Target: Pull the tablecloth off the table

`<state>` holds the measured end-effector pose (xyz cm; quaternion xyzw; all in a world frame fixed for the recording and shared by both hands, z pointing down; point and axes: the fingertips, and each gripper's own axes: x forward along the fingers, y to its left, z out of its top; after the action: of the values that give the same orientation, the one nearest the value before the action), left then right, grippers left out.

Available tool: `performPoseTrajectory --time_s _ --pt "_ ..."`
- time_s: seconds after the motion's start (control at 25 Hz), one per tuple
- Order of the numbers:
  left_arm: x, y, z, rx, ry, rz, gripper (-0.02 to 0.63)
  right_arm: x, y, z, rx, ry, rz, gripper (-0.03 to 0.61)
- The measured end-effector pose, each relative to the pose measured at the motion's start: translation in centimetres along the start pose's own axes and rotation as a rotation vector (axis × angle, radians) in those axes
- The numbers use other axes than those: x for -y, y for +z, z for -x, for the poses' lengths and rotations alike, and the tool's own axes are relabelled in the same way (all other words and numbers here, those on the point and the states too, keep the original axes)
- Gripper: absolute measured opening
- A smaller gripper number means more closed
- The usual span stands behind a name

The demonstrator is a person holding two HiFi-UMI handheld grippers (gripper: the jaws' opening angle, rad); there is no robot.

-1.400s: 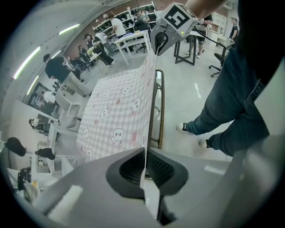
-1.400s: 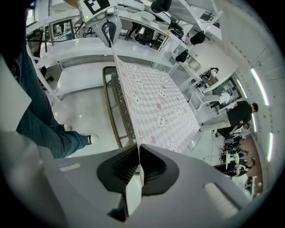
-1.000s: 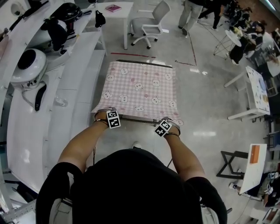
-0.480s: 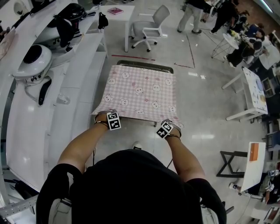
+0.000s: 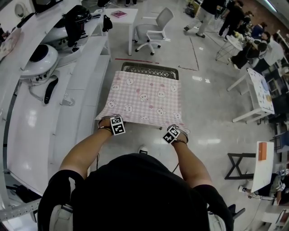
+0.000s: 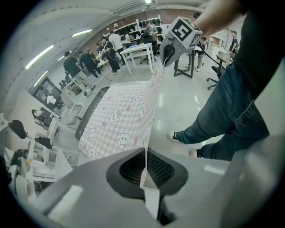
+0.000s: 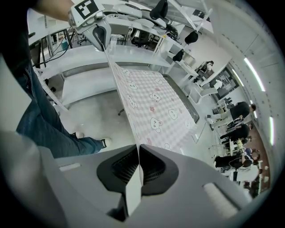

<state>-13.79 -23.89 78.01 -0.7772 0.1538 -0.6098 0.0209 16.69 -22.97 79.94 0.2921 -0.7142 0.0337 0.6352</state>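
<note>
A pink checked tablecloth [image 5: 145, 97] with small bear prints lies over a dark-framed table [image 5: 150, 69], whose far edge is bare. My left gripper [image 5: 111, 122] is shut on the cloth's near left corner and my right gripper [image 5: 176, 131] on its near right corner. In the left gripper view the cloth [image 6: 124, 118] runs taut from my left gripper [image 6: 145, 167] to the other gripper's marker cube [image 6: 184, 32]. In the right gripper view my right gripper [image 7: 139, 164] pinches the cloth's [image 7: 151, 104] edge between its dark pads. The near edge hangs off the table toward me.
A long white counter [image 5: 54, 113] with helmets and dark gear runs along the left. A white office chair [image 5: 156, 25] and a small white table [image 5: 122, 11] stand beyond the table. White folding tables [image 5: 259, 88] and several people are at the right. My legs are close under the grippers.
Both grippers have drawn back toward me with the cloth's corners. The cloth has slid along the table, and the table's dark far edge now shows bare.
</note>
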Motion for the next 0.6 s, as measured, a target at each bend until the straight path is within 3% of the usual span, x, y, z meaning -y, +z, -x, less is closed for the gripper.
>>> performPoseTrajectory --time_s 0.6 --pt "5.4 -1.5 3.9 0.051 -0.028 0.001 0.0 -6.6 -1.9 4.0 -0.002 -0.004 -0.059 0.034"
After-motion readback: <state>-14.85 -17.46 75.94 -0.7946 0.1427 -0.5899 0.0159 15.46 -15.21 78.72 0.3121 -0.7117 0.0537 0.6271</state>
